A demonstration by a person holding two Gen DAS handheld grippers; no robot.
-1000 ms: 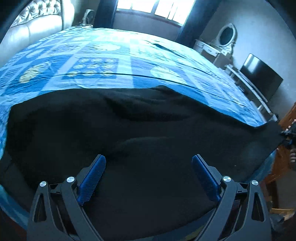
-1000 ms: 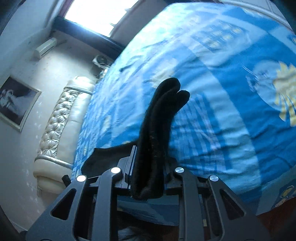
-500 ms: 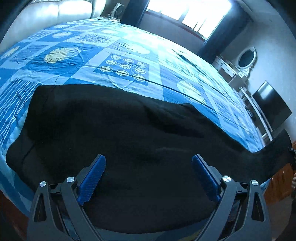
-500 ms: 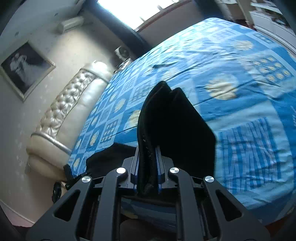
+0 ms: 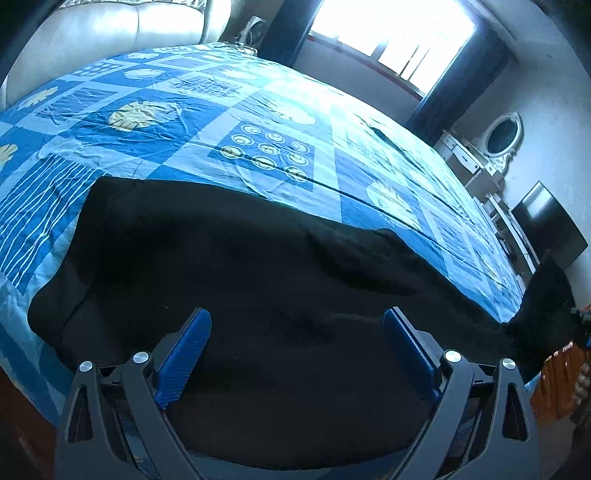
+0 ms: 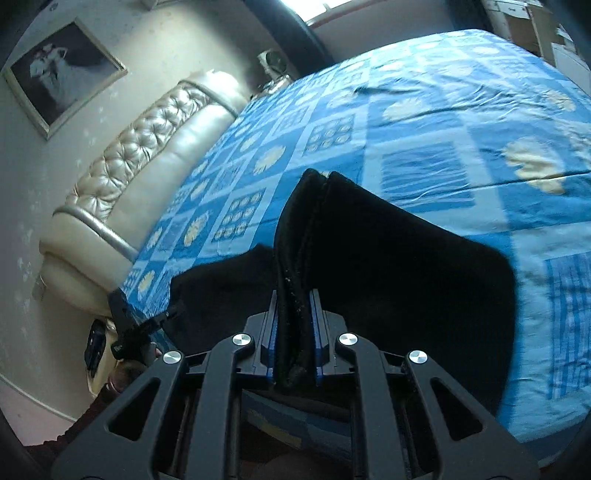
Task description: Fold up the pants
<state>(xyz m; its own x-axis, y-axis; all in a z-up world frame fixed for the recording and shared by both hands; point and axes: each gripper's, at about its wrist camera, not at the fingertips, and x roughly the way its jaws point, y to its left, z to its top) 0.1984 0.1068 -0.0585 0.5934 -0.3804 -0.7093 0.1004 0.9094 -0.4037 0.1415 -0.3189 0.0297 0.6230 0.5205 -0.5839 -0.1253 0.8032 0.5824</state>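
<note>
Black pants lie spread along the near edge of a bed with a blue patterned sheet. My left gripper is open and empty, hovering just over the middle of the pants. My right gripper is shut on the leg end of the pants, holding it lifted above the sheet. That raised end shows at the right edge of the left wrist view. The left gripper is small and dark at the left of the right wrist view.
A padded cream headboard runs along the bed's far side. A framed picture hangs on the wall. A window, a white dresser with oval mirror and a dark TV stand beyond the bed.
My right gripper has lifted the leg end and swung it over the bed toward the headboard side. The left gripper has shifted along the pants, so more of the waist end shows.
</note>
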